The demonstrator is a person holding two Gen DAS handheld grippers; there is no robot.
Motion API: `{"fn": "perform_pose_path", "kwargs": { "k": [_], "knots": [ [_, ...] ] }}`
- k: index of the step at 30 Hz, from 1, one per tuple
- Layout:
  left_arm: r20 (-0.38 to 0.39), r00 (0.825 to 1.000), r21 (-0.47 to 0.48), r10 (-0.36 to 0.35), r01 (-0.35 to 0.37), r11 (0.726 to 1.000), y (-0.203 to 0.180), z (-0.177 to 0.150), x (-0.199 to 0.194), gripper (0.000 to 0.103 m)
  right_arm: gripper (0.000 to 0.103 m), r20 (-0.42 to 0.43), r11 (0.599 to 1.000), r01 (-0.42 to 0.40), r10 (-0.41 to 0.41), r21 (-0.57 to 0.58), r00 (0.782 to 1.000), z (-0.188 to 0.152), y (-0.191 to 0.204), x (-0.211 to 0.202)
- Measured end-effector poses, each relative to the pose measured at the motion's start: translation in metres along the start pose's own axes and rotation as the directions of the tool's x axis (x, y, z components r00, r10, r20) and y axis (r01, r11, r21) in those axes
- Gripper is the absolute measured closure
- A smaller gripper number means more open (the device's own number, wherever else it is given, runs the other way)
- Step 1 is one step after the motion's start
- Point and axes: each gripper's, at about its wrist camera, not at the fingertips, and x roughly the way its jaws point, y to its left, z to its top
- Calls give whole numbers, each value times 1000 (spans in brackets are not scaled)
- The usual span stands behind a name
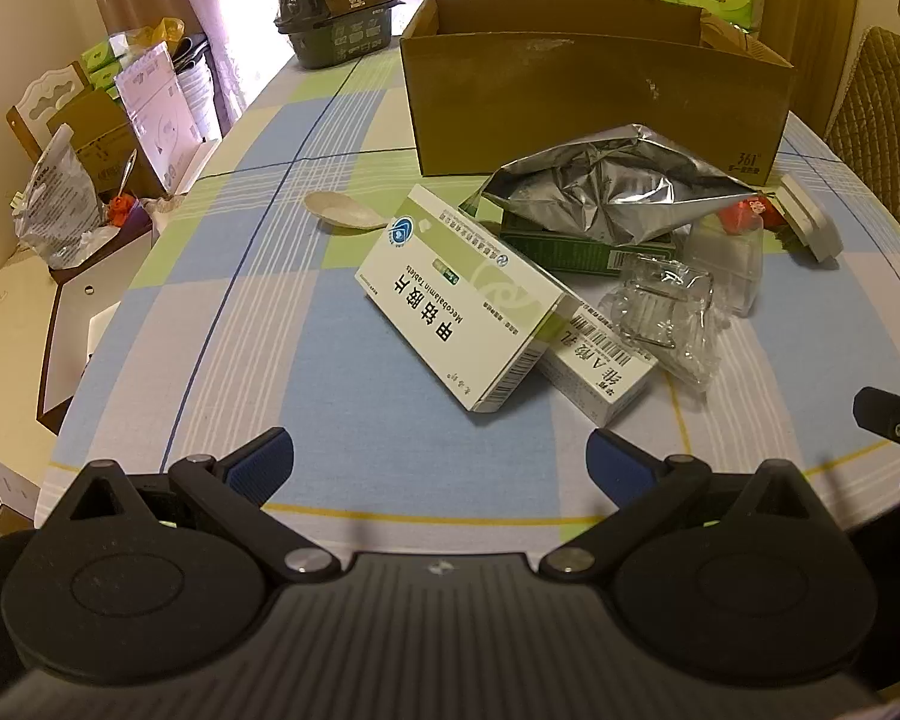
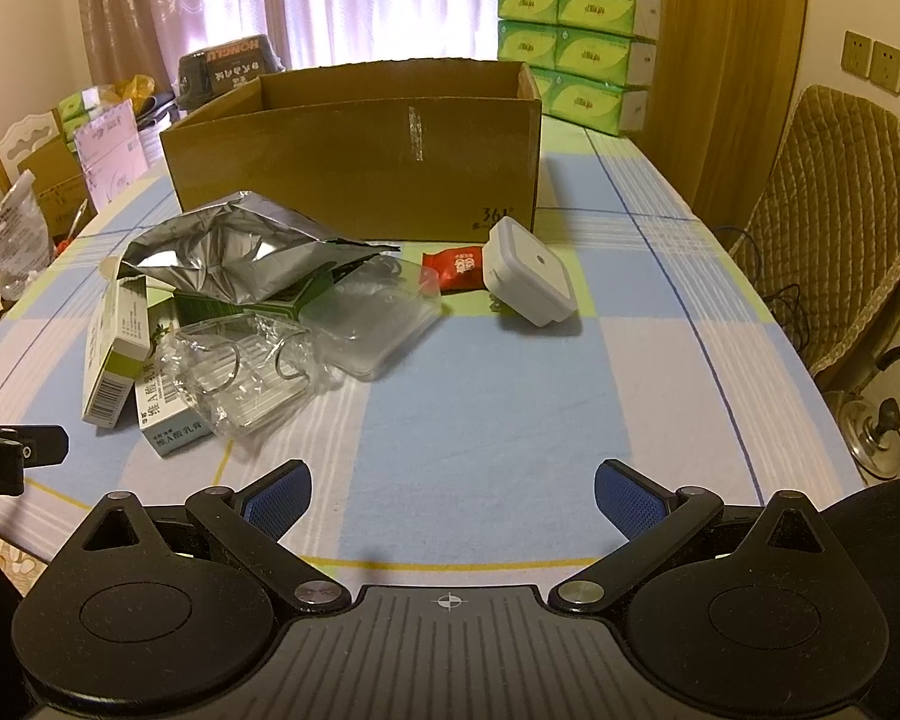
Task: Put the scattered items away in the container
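Observation:
An open cardboard box [image 1: 594, 102] [image 2: 360, 162] stands at the back of the checked tablecloth. In front of it lies a heap: a white-green medicine box [image 1: 459, 294] [image 2: 117, 336], a smaller white box [image 1: 600, 372] [image 2: 171, 414], a crumpled silver foil bag [image 1: 606, 186] [image 2: 228, 252], clear plastic packaging [image 1: 660, 312] [image 2: 246, 372], a clear plastic case [image 2: 384, 318], a red sachet [image 2: 459, 267], a white plug adapter [image 2: 525, 273] and a pale spoon [image 1: 345, 210]. My left gripper [image 1: 441, 459] and right gripper [image 2: 453, 489] both hover open and empty, short of the heap.
A dark food tub [image 1: 336, 6] sits at the far left of the table. Green tissue packs [image 2: 576, 54] are stacked behind the box. A quilted chair [image 2: 834, 228] stands at the right edge, and cluttered boxes and bags [image 1: 90, 180] stand off the left edge.

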Motion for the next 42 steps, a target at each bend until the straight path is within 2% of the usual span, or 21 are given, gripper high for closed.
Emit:
{"fn": "perform_pose_path", "kwargs": {
  "k": [42],
  "knots": [
    [10,1000,23,-24,24,999,3,-1,1,1,0,-3,1000,-4,4,-2,1000,0,0,1]
  ]
}}
